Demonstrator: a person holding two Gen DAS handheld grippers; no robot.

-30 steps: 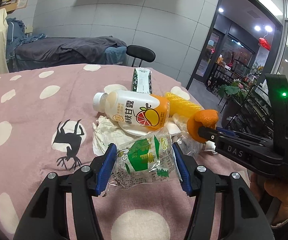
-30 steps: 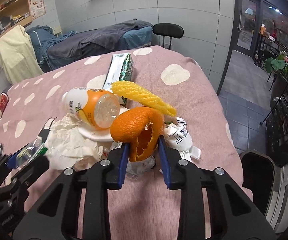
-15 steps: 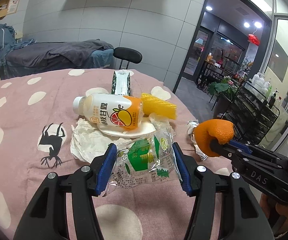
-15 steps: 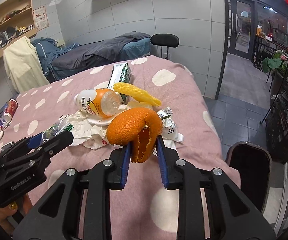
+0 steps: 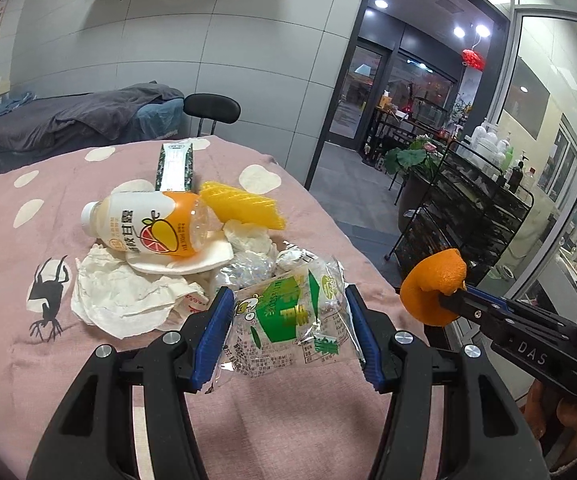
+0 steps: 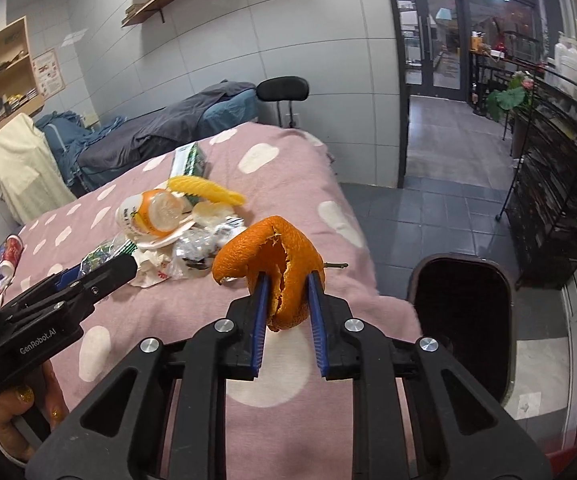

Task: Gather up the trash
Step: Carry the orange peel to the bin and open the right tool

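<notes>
My left gripper (image 5: 288,304) is shut on a clear snack wrapper with green print (image 5: 288,316), held above the pink dotted tablecloth (image 5: 28,216). My right gripper (image 6: 287,284) pinches an orange peel (image 6: 272,252), its jaws closing tighter on it; the same peel (image 5: 434,284) shows at the right of the left wrist view. Behind lies the trash pile: a juice bottle (image 5: 148,224) on a paper plate, crumpled tissues (image 5: 128,292), a yellow foam net (image 5: 240,204), a green carton (image 5: 174,168) and foil scraps. A dark bin (image 6: 460,312) stands open on the floor past the table's right edge.
A black wire rack (image 6: 560,184) with bottles and a plant lines the right wall. Beyond the table are a black chair (image 6: 282,90) and a couch with grey covers (image 6: 168,132). A red can (image 6: 8,254) lies at the table's left. Grey tiled floor runs to glass doors.
Both grippers have pulled back and swung right, away from the trash pile, carrying the wrapper and the peel. The peel is now near the table's right edge, and the bin has come into fuller view.
</notes>
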